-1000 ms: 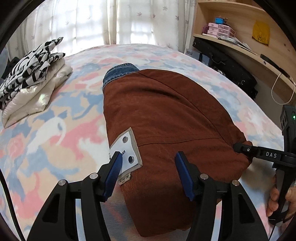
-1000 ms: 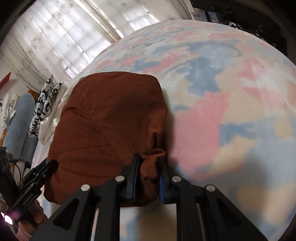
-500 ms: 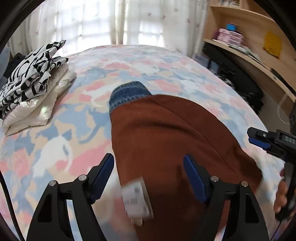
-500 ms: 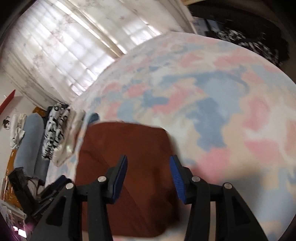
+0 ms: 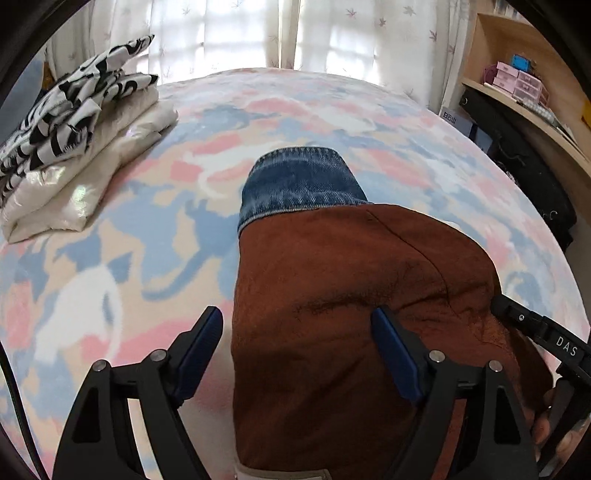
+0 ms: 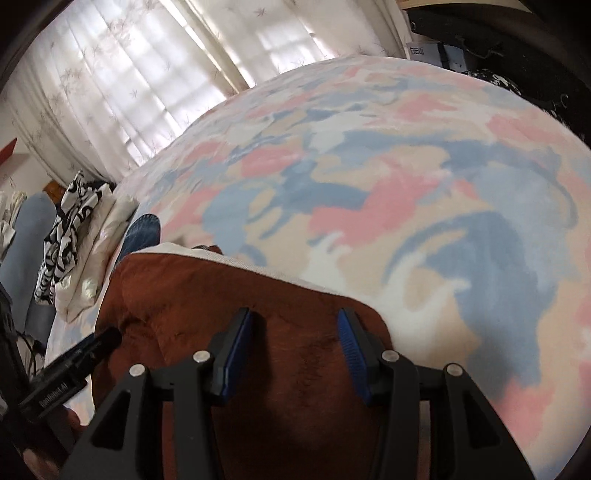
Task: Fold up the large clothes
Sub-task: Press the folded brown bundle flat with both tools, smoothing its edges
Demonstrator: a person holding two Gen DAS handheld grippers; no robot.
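A folded rust-brown garment [image 5: 343, 317] lies on the pastel patterned bed cover [image 5: 140, 236], with a blue denim part [image 5: 299, 181] sticking out at its far end. My left gripper [image 5: 297, 352] is open and empty, its blue-padded fingers [image 5: 393, 350] hovering over the garment's near left edge. My right gripper [image 6: 293, 347] is open and empty above the garment [image 6: 192, 295] in the right wrist view. The right gripper's tip [image 5: 524, 321] also shows at the garment's right side in the left wrist view.
A stack of folded clothes, zebra print [image 5: 70, 107] on cream [image 5: 85, 173], lies at the bed's far left. Wooden shelves [image 5: 524, 85] and a black bag [image 5: 517, 155] stand beyond the right edge. Curtains [image 5: 258, 33] hang behind the bed.
My right gripper let go of the brown garment's corner and opened. Both grippers lifted and pulled back; the white label has passed out of sight under the near edge.
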